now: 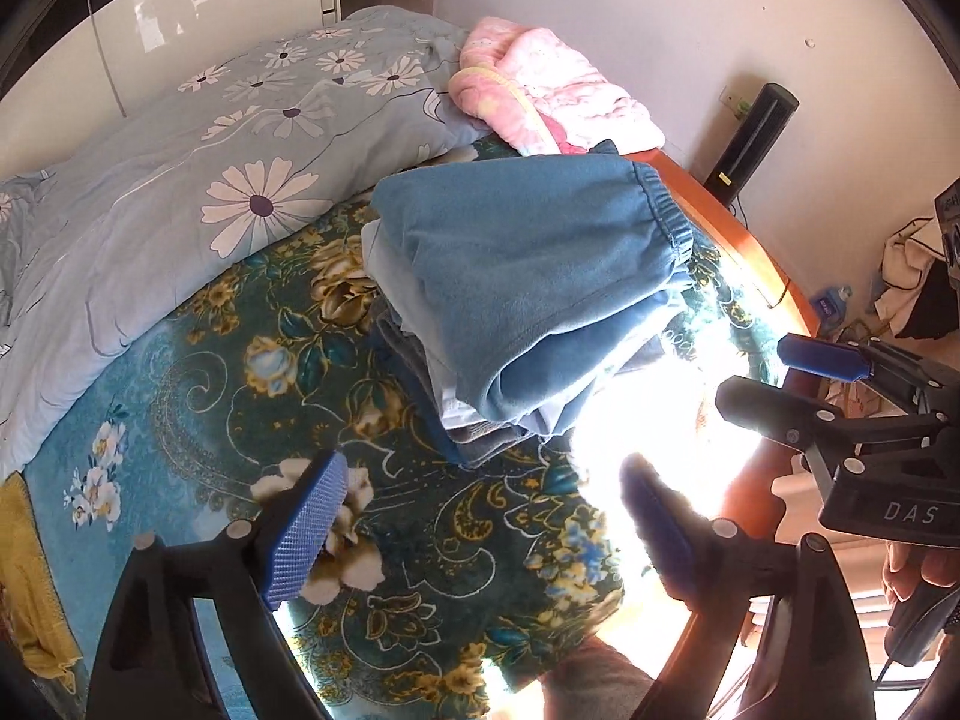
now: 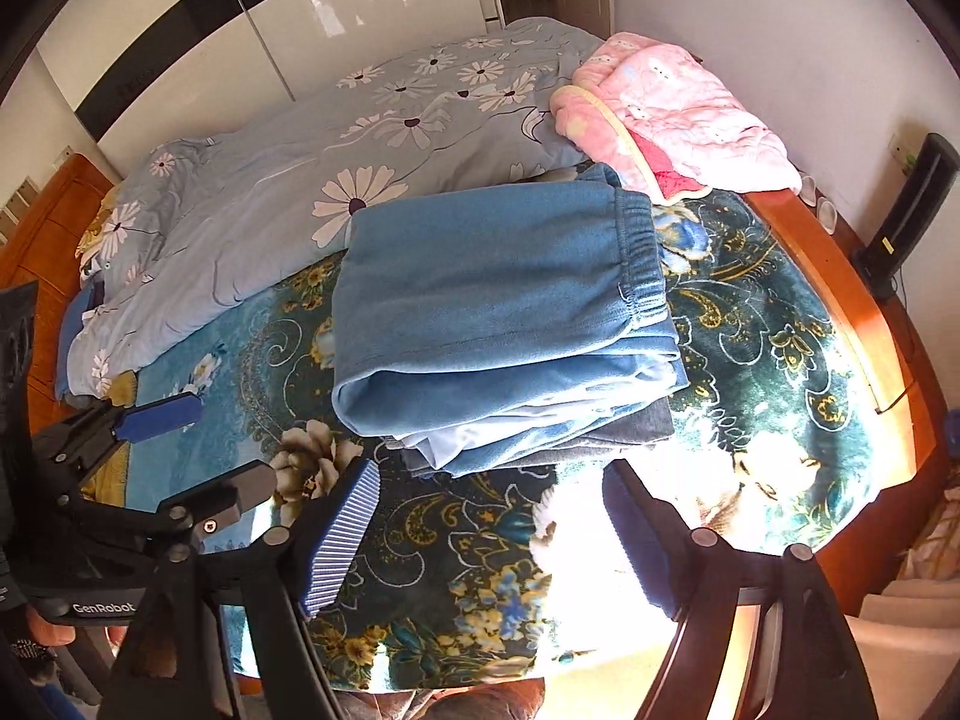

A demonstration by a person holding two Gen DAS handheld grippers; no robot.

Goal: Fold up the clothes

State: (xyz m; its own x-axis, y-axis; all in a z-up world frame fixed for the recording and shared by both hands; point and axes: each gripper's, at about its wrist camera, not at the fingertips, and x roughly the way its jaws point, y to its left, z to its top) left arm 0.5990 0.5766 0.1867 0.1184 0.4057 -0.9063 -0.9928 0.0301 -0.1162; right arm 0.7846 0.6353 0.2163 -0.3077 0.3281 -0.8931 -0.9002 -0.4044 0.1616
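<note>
A folded blue fleece garment (image 1: 528, 276) with an elastic waistband lies on top of a stack of folded clothes (image 1: 480, 426) on the floral teal blanket (image 1: 252, 396). It also shows in the right wrist view (image 2: 498, 300), with the stack (image 2: 540, 450) under it. My left gripper (image 1: 480, 522) is open and empty, just in front of the stack. My right gripper (image 2: 486, 534) is open and empty, just short of the stack's near edge. The right gripper shows at the right of the left wrist view (image 1: 774, 378); the left gripper shows at the left of the right wrist view (image 2: 210, 450).
A light blue daisy quilt (image 1: 198, 180) lies bunched along the far left of the bed. A pink padded garment (image 1: 552, 90) sits at the far corner. A yellow cloth (image 1: 30, 588) lies at the left. The wooden bed frame (image 1: 756, 276) runs along the right, with a black tower (image 1: 750, 138) by the wall.
</note>
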